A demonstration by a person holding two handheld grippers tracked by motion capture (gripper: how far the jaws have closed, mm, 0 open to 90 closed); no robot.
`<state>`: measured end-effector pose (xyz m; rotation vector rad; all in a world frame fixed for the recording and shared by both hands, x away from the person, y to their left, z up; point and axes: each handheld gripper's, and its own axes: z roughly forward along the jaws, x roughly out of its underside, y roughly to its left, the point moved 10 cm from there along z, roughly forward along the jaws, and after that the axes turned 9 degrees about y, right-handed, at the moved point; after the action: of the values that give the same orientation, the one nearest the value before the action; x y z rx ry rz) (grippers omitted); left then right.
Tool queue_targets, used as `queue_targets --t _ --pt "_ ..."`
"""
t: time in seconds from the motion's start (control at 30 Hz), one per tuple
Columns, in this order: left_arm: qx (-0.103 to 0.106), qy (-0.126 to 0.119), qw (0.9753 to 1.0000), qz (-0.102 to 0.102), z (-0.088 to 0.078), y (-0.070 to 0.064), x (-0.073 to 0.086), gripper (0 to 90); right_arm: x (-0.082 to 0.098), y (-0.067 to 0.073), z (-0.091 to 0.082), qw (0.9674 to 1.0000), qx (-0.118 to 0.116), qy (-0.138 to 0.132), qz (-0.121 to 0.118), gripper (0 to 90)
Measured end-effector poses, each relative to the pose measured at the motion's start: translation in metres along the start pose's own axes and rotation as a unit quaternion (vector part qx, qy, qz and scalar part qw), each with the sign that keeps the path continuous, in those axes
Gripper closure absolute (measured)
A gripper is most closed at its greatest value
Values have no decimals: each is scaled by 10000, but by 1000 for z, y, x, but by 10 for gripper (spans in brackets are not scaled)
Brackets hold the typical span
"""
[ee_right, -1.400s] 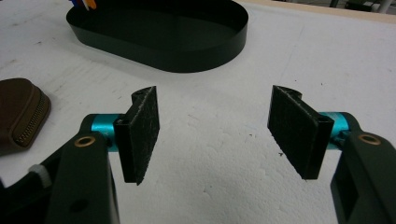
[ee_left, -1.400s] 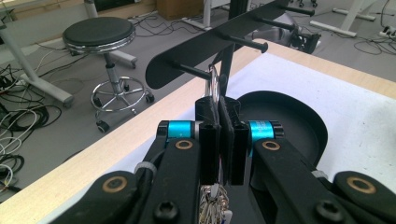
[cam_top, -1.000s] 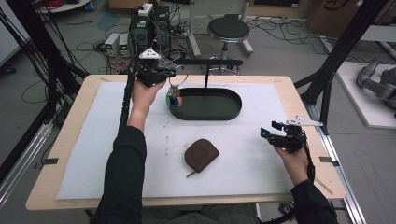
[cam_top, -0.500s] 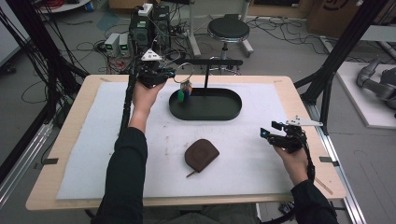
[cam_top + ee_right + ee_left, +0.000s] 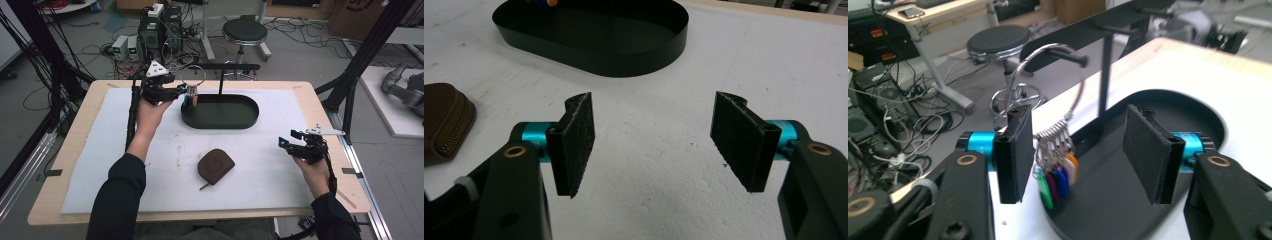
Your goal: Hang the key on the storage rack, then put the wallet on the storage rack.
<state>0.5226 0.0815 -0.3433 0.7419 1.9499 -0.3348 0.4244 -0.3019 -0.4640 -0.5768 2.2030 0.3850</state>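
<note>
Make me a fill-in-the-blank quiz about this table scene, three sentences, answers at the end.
1. The key ring with coloured tags hangs from a peg of the black ____.
2. The fingers of the left gripper stand ____, apart from the tags.
3. The brown zip pouch lies on the white mat, nearer the person than the oval black ____.

Missing words: stand; open; tray

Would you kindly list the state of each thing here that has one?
Left gripper: jaws just opening, clear of the key ring.
Key ring: hanging on the stand's peg, tags over the tray.
Right gripper: open, empty.
Brown pouch: zipped, lying flat.
</note>
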Motion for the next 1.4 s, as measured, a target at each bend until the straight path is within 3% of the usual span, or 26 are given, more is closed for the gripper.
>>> queue_targets --t 0.13,0.33,0.53,0.67,0.77,0.87,1.07,1.4 --pt "77 -172 9998 -42 -23 -11 10 395 1 -1 0 10000 30 19 -6 347" --pt "168 -320 9992 -177 -57 -17 34 355 1 0 0 10000 55 28 -21 347" --pt "89 -313 9992 -232 -80 -21 70 323 0 -1 1 10000 74 21 -18 347" --pt "64 -455 9983 -351 -92 -20 98 308 0 -1 0 10000 80 23 23 347" --pt "41 -489 9978 -453 -97 -16 111 304 -2 -1 0 9999 112 -2 34 347" --pt "-118 -501 9972 -534 -100 -9 121 301 -2 -1 0 9999 151 -1 27 347" --pt "-243 -464 9968 -603 -97 -3 127 302 -2 0 -5 9998 164 -53 60 347" --pt "-68 -462 9975 -535 -86 -8 125 301 -2 7 -11 9998 93 -148 9 347"
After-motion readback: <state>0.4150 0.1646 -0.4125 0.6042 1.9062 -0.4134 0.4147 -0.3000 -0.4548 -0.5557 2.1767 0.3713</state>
